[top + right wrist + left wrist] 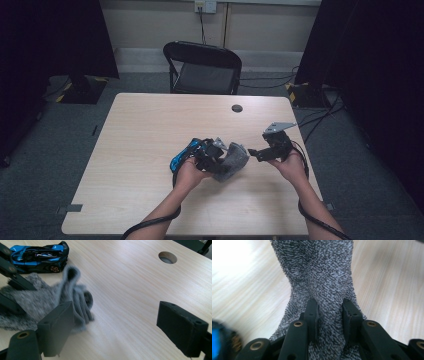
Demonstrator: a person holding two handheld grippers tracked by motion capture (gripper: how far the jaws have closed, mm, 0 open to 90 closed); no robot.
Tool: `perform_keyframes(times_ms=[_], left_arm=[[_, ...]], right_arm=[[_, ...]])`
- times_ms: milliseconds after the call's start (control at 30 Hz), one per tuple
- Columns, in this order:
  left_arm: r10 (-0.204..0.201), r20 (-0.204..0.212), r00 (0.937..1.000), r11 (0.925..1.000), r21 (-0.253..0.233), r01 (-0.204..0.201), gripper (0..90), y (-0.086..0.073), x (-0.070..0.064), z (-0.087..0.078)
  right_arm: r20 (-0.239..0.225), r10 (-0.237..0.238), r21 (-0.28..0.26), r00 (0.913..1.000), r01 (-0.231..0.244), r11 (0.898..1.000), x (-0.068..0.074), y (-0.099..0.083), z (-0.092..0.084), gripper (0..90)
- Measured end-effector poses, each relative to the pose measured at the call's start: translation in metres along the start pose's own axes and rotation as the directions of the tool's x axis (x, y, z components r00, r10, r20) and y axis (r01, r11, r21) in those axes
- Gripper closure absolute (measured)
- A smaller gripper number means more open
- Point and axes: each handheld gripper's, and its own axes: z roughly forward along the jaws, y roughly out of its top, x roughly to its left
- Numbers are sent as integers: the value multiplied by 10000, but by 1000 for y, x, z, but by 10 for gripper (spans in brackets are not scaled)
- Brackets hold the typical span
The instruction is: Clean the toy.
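Claws are differing: left claw is clamping the grey glove, which is stretching toward the frame's top; right claw is gaping wide, released, over the bench.

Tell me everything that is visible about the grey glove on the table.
The glove is knitted, speckled grey and white, soft and fuzzy-looking. It lies crumpled on the wooden table, its fingers bunched and curled. The left tool pinches a fold of its fabric, so the cloth puckers between the pads. A blue and black toy car sits just beside it. The open right tool is near but apart.
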Motion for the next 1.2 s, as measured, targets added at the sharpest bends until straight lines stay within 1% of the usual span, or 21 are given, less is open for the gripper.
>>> perform_keyframes(times_ms=[100,133,200,233,300,333,433,467,533,567,600,633,700,767,833,900,933,1000,1067,1133,1200], left_arm=[[25,50,10000,9998,209,-26,688,0,-1,15],[163,38,9999,9995,280,-164,684,0,-1,18],[251,83,9997,9993,272,-253,648,-2,-1,23],[331,69,9994,9993,148,-332,608,-3,-2,25],[604,54,9982,9982,35,-604,527,-5,-2,24],[662,13,9978,9978,-11,-662,502,-6,-2,23],[616,-131,9980,9978,-248,-619,416,-8,0,15],[549,-151,9984,9979,-341,-554,406,-9,0,11],[506,-197,9985,9974,-495,-516,402,-13,0,1],[495,-124,9987,9976,-475,-501,407,-16,0,-4],[442,-202,9988,9975,-538,-452,422,-19,-2,-8],[488,-247,9985,9971,-577,-502,424,-23,-3,-12],[249,-169,9995,9962,-831,-262,441,-33,-7,-19],[166,-161,9997,9960,-878,-179,448,-41,-10,-23],[-61,73,10000,9951,-982,68,475,-49,-14,-25],[-264,401,9988,9937,-1080,306,496,-54,-20,-26],[-249,424,9988,9939,-1066,293,499,-55,-23,-26],[-148,327,9994,9949,-994,179,498,-57,-28,-22],[-170,270,9995,9959,-888,193,495,-58,-29,-17],[-233,-13,9997,9956,-907,231,495,-58,-28,-13],[-518,-112,9986,9948,-886,506,503,-58,-25,-9]], right_arm=[[-60,17,16,10000,-17,10000,0,-3,1,138],[-70,19,29,10000,-18,10000,1,-3,1,138],[-121,12,19,9999,-12,10000,1,-5,2,138],[-134,-2,17,9999,2,10000,2,-5,2,139],[-173,-25,40,9998,25,10000,2,-6,2,140],[-159,-43,86,9999,44,10000,3,-7,3,140],[-259,9,106,9997,-6,9999,4,-10,6,138],[-272,21,125,9996,-17,9999,5,-10,7,139],[-340,9,145,9994,-4,9999,7,-11,9,139],[-389,-16,163,9992,22,9999,8,-11,11,139],[-447,-57,185,9990,66,9998,10,-10,12,139],[-497,-99,201,9987,109,9997,11,-9,13,139],[-611,-155,164,9980,165,9997,15,-8,15,140],[-694,-263,161,9972,275,9995,20,-6,18,139],[-793,-381,238,9961,401,9989,24,-5,20,138],[-821,-512,302,9953,538,9981,29,-3,23,139],[-873,-542,307,9947,571,9979,30,-2,24,139],[-1013,-581,296,9932,614,9977,33,-1,26,139],[-1089,-621,327,9921,660,9973,36,0,28,140],[-1164,-673,332,9909,717,9969,38,1,31,140],[-1309,-723,368,9888,778,9963,40,2,34,140]])
